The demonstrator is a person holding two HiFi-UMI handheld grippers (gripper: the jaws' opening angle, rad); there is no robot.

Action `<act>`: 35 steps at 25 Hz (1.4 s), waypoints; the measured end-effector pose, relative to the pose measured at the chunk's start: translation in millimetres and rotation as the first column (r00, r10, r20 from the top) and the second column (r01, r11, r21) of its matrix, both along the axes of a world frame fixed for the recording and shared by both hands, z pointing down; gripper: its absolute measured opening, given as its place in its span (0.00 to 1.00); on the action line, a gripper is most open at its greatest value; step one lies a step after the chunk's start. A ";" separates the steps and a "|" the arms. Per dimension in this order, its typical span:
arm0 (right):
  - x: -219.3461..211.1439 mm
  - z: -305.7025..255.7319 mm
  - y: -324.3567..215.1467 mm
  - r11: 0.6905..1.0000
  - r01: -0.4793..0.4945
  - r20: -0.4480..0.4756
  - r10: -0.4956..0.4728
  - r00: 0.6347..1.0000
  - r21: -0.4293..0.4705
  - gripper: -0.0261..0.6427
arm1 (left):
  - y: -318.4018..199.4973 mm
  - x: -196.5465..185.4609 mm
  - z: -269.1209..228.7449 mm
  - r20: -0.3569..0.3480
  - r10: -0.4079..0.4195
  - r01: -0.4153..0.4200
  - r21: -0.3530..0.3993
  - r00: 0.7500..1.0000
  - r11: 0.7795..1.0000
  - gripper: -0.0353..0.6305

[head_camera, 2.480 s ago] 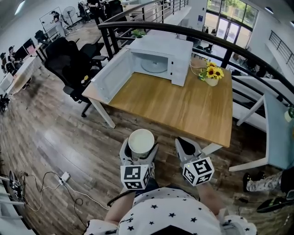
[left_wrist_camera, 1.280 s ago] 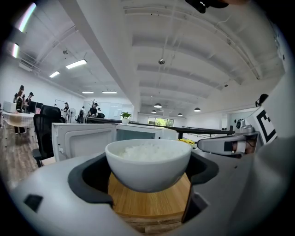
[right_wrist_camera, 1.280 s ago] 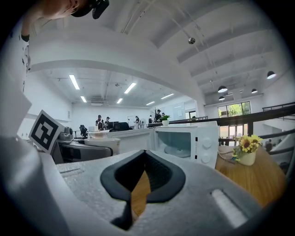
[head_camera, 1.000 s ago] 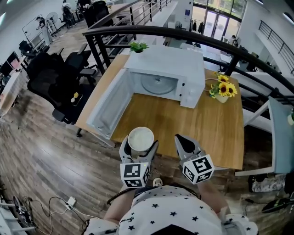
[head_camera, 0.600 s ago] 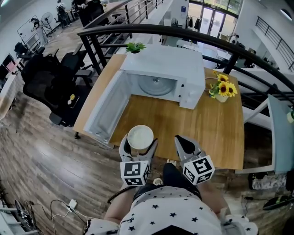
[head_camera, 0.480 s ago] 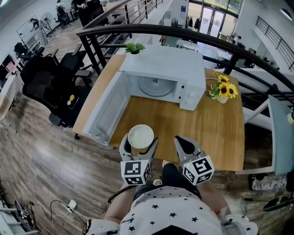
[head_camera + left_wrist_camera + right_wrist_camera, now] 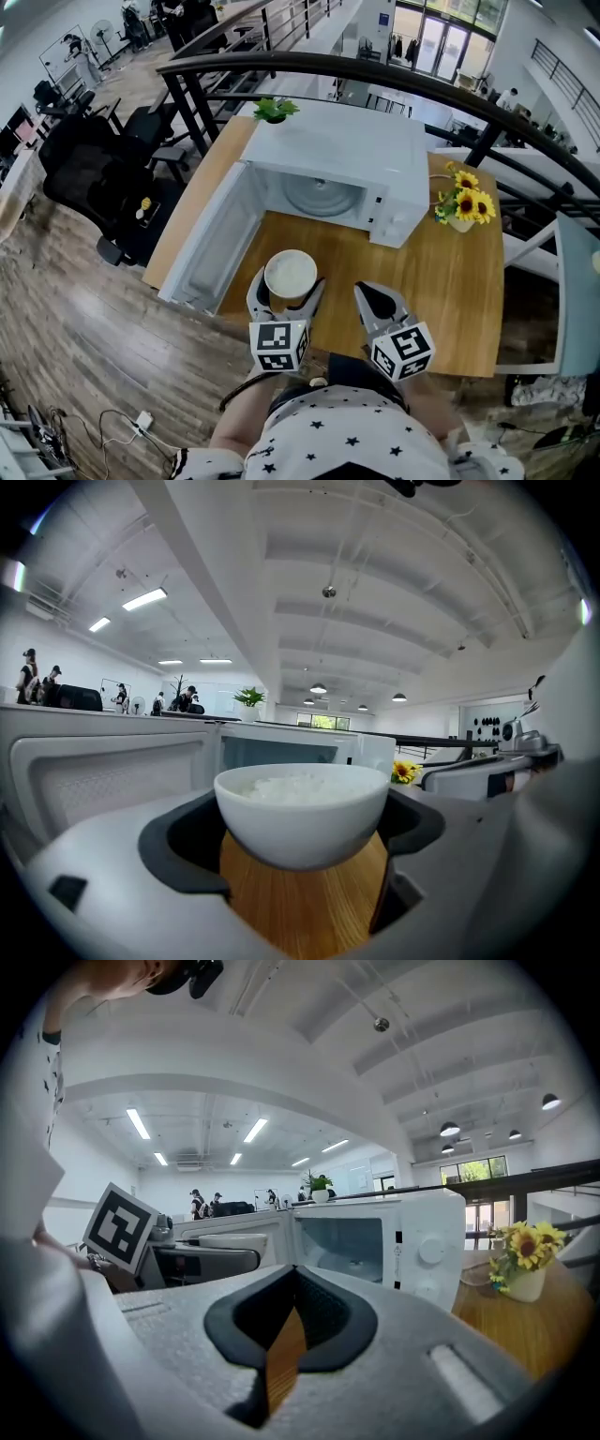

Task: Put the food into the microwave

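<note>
A white bowl of rice (image 7: 291,273) is held between the jaws of my left gripper (image 7: 287,287), which is shut on it, above the front edge of the wooden table (image 7: 455,300). In the left gripper view the bowl (image 7: 302,814) fills the gap between the jaws. The white microwave (image 7: 347,155) stands at the back of the table, straight beyond the bowl, its door (image 7: 208,242) swung wide open to the left and its cavity with the glass turntable (image 7: 322,195) empty. My right gripper (image 7: 372,294) hovers beside the left one, shut with nothing in it (image 7: 286,1321).
A vase of sunflowers (image 7: 464,202) stands right of the microwave, a small green plant (image 7: 275,110) behind its left corner. A black railing (image 7: 394,80) curves behind the table. Black office chairs (image 7: 89,159) stand on the floor to the left. The open door overhangs the table's left edge.
Both grippers and the bowl have come forward from over the floor to over the table's front edge, nearer the open microwave. The grip on the bowl is the same.
</note>
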State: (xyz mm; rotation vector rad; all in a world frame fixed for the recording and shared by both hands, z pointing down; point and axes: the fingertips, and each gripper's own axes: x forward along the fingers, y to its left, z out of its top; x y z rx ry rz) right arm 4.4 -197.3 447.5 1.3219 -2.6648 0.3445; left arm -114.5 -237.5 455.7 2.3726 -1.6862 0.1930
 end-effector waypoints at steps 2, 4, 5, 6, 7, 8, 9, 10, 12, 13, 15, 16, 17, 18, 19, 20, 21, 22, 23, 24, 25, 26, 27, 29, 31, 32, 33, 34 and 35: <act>2.5 5.1 -9.6 1.000 -0.002 0.001 0.002 1.000 -0.013 0.05 | -13.9 2.7 3.5 0.008 0.003 -0.003 -0.003 1.000 1.000 0.77; 4.3 10.2 -18.8 1.000 -0.004 0.001 0.004 1.000 -0.025 0.05 | -27.9 5.2 6.8 0.015 0.006 -0.006 -0.004 1.000 1.000 0.77; 4.8 12.6 -23.4 1.000 -0.004 0.002 0.004 1.000 -0.030 0.05 | -34.9 6.2 8.3 0.018 0.006 -0.006 -0.003 1.000 1.000 0.77; 5.1 15.1 -27.7 0.999 -0.003 0.001 0.003 1.000 -0.035 0.05 | -41.6 6.9 9.9 0.020 0.006 -0.005 -0.004 1.000 1.000 0.77; 5.0 17.3 -32.0 0.999 -0.001 0.000 0.001 1.000 -0.039 0.05 | -48.1 7.3 11.6 0.024 0.004 -0.004 -0.005 1.000 1.000 0.77; 4.8 19.1 -36.3 0.999 0.001 0.000 -0.001 1.000 -0.042 0.05 | -54.6 7.6 13.3 0.027 0.003 -0.003 -0.006 1.000 1.000 0.77; 4.4 20.5 -40.5 0.999 0.004 -0.001 -0.004 1.000 -0.045 0.05 | -61.2 8.0 14.6 0.029 0.002 -0.002 -0.006 1.000 1.000 0.77; 4.1 21.7 -44.4 0.999 0.006 -0.002 -0.006 1.000 -0.049 0.05 | -67.6 8.5 15.7 0.030 0.002 -0.002 -0.007 1.000 1.000 0.77; 3.6 24.5 -51.1 0.998 0.010 -0.004 -0.010 1.000 -0.056 0.05 | -79.7 9.6 18.2 0.032 0.001 -0.001 -0.008 0.999 1.000 0.77; 3.4 26.3 -53.9 0.998 0.011 -0.005 -0.012 1.000 -0.061 0.05 | -85.3 10.1 19.9 0.033 0.001 -0.001 -0.010 0.999 1.000 0.77; 2.5 29.6 -59.1 0.998 0.016 -0.007 -0.016 1.000 -0.068 0.05 | -96.0 10.6 23.6 0.036 0.001 -0.001 -0.014 0.999 1.000 0.77; 2.0 31.1 -61.6 0.997 0.019 -0.007 -0.019 1.000 -0.070 0.05 | -101.4 10.8 25.6 0.038 0.001 0.000 -0.017 0.999 1.000 0.77; 1.6 32.4 -64.3 0.997 0.021 -0.007 -0.022 1.000 -0.073 0.05 | -106.7 11.1 27.6 0.040 0.000 0.000 -0.019 0.999 1.000 0.77; 1.4 33.7 -66.9 0.997 0.024 -0.006 -0.024 1.000 -0.075 0.05 | -111.9 11.8 29.6 0.042 0.001 0.000 -0.022 0.999 1.000 0.77; 1.2 34.9 -69.4 0.997 0.026 -0.005 -0.026 1.000 -0.078 0.05 | -117.0 12.8 31.5 0.044 0.002 -0.001 -0.024 0.999 1.000 0.77; 1.2 36.3 -71.9 0.996 0.028 -0.004 -0.028 1.000 -0.082 0.05 | -122.0 14.1 33.4 0.045 0.003 -0.002 -0.026 0.999 1.000 0.77; 1.1 37.6 -74.4 0.996 0.030 -0.003 -0.030 1.000 -0.085 0.05 | -127.1 15.6 35.1 0.046 0.005 -0.004 -0.027 0.999 1.000 0.77; 1.0 39.1 -76.9 0.996 0.032 -0.003 -0.033 0.999 -0.087 0.05 | -132.3 17.2 36.5 0.047 0.007 -0.006 -0.027 0.999 1.000 0.77; 0.8 40.8 -79.4 0.995 0.035 -0.003 -0.036 0.999 -0.091 0.05 | -137.6 18.7 38.1 0.047 0.008 -0.007 -0.028 0.999 1.000 0.77; 0.5 42.7 -81.7 0.995 0.038 -0.003 -0.038 0.999 -0.094 0.05 | -142.9 20.1 40.1 0.049 0.009 -0.007 -0.029 0.999 1.000 0.77; 0.1 44.5 -83.8 0.994 0.041 -0.003 -0.041 0.999 -0.098 0.05 | -148.1 21.2 42.6 0.052 0.010 -0.008 -0.032 0.999 0.999 0.77; -0.4 46.2 -85.6 0.994 0.043 -0.002 -0.043 0.999 -0.102 0.05 | -153.1 22.1 45.1 0.055 0.010 -0.008 -0.035 0.998 0.999 0.77; -0.9 47.8 -87.1 0.993 0.045 -0.002 -0.046 0.999 -0.105 0.05 | -157.9 22.9 47.4 0.058 0.011 -0.009 -0.037 0.998 0.999 0.77; -1.3 51.2 -90.0 0.992 0.050 0.000 -0.050 0.999 -0.113 0.05 | -166.9 24.2 52.1 0.061 0.009 -0.007 -0.044 0.998 0.999 0.77; -1.1 54.9 -93.1 0.991 0.053 0.000 -0.053 0.999 -0.120 0.05 | -175.4 25.6 57.7 0.063 0.006 -0.002 -0.054 0.998 0.999 0.77; -0.8 56.5 -94.8 0.991 0.054 0.000 -0.054 0.999 -0.123 0.05 | -179.4 26.2 60.8 0.065 0.004 -0.001 -0.059 0.998 0.998 0.77; -0.6 57.8 -96.5 0.991 0.055 0.000 -0.055 0.998 -0.126 0.05 | -183.2 27.0 63.8 0.066 0.004 0.001 -0.065 0.998 0.998 0.77; -0.4 58.8 -98.1 0.990 0.056 0.001 -0.056 0.998 -0.128 0.05 | -187.0 27.8 66.6 0.069 0.004 0.001 -0.070 0.998 0.998 0.77; 0.1 59.7 -99.6 0.990 0.055 0.002 -0.056 0.998 -0.131 0.05 | -190.7 28.7 69.4 0.073 0.004 0.002 -0.075 0.997 0.997 0.77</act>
